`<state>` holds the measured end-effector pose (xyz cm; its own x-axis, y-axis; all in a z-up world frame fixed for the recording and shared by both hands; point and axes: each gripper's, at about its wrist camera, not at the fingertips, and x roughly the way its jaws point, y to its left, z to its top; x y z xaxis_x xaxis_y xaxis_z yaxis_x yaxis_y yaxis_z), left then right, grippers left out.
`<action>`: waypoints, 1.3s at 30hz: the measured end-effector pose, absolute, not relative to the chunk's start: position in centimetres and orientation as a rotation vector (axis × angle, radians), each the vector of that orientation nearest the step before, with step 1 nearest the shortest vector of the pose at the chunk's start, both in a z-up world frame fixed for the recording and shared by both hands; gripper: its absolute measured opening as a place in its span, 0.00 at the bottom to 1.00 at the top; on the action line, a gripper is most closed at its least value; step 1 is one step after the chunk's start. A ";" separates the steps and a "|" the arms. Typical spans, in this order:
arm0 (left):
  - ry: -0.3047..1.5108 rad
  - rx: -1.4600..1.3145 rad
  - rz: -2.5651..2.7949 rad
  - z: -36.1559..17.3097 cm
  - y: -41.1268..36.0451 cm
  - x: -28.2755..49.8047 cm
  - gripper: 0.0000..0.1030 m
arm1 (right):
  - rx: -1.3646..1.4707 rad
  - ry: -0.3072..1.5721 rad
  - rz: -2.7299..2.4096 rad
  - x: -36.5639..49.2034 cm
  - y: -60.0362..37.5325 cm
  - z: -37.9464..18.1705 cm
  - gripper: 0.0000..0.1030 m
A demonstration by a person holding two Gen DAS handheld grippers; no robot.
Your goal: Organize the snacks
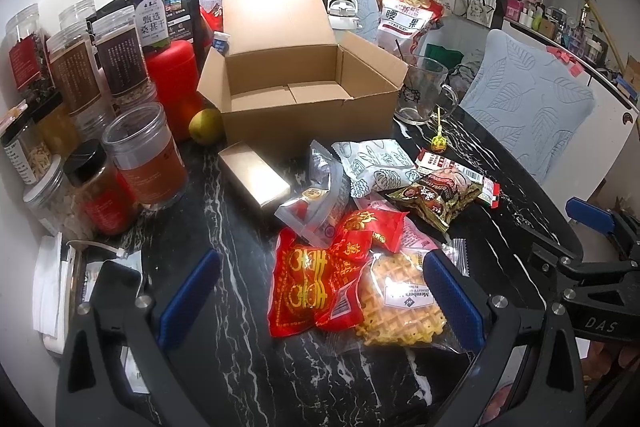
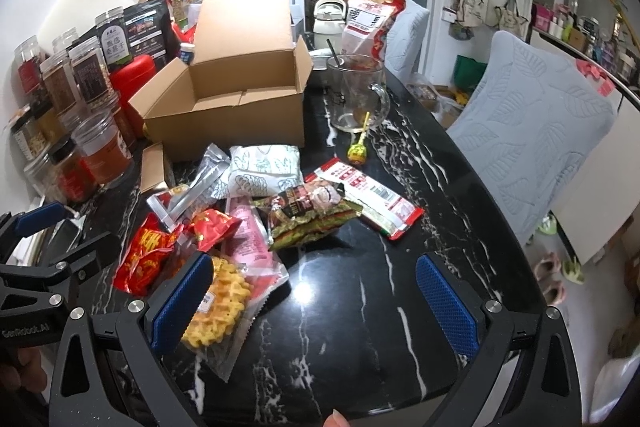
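Observation:
An open cardboard box stands empty at the back of the black marble table. A heap of snack packs lies in front of it: a waffle pack, red packets, a white patterned pack, a green-brown pack, a red-white strip pack and a lollipop. My left gripper is open above the red packets and waffle. My right gripper is open over bare table beside the waffle.
Several jars and a red canister crowd the left side. A glass mug and a big nut bag stand right of the box. A small silver box, a pear, cushioned chairs.

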<state>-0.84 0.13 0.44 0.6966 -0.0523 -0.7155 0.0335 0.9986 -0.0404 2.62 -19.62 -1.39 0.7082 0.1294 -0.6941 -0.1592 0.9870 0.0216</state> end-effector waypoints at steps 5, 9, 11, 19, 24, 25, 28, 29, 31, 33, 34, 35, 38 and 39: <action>0.795 -0.031 -0.047 0.5 0.3 -1.1 1.00 | -0.044 0.765 0.167 2.4 -19.4 -1.4 1.00; 0.790 -0.037 -0.049 0.6 0.5 -1.3 1.00 | -0.039 0.764 0.177 2.3 -19.5 -1.4 1.00; 0.789 -0.040 -0.049 0.6 0.7 -1.5 1.00 | -0.033 0.767 0.182 2.2 -19.4 -1.4 1.00; 0.798 -0.039 -0.034 -0.1 1.6 -2.2 1.00 | -0.047 0.774 0.202 1.8 -18.4 -1.9 1.00; 0.811 -0.045 -0.041 -0.8 2.2 -2.7 1.00 | -0.065 0.797 0.238 1.7 -17.2 -3.0 1.00; 0.812 -0.047 -0.042 -0.9 2.3 -2.8 1.00 | -0.066 0.801 0.247 1.7 -17.0 -3.1 1.00; 0.814 -0.060 -0.044 -1.2 2.9 -3.1 1.00 | -0.063 0.815 0.273 1.7 -16.4 -3.7 1.00; 0.816 -0.066 -0.043 -1.4 3.1 -3.1 1.00 | -0.061 0.823 0.279 1.8 -16.2 -3.9 1.00; 0.818 -0.073 -0.040 -1.7 3.5 -3.3 1.00 | -0.059 0.843 0.294 2.0 -15.7 -4.5 1.00; 0.819 -0.065 -0.036 -2.1 3.8 -3.5 1.00 | -0.055 0.858 0.311 2.3 -15.1 -5.2 1.00; 0.821 -0.060 -0.033 -2.2 4.0 -3.6 1.00 | -0.056 0.863 0.315 2.4 -14.8 -5.4 1.00; 0.825 -0.055 -0.025 -2.5 4.2 -3.7 1.00 | -0.059 0.869 0.318 2.5 -14.5 -5.7 1.00; 0.832 -0.071 -0.014 -3.1 5.0 -4.0 1.00 | -0.074 0.886 0.324 2.9 -13.5 -6.7 1.00; 0.831 -0.079 -0.013 -3.2 5.3 -4.1 1.00 | -0.077 0.891 0.327 3.2 -13.2 -7.0 1.00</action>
<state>-4.14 5.28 -3.18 0.6746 -0.0426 -0.7370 -0.0193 0.9970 -0.0754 3.15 -13.16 -7.04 0.5823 0.2481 -0.7742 -0.3116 0.9477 0.0693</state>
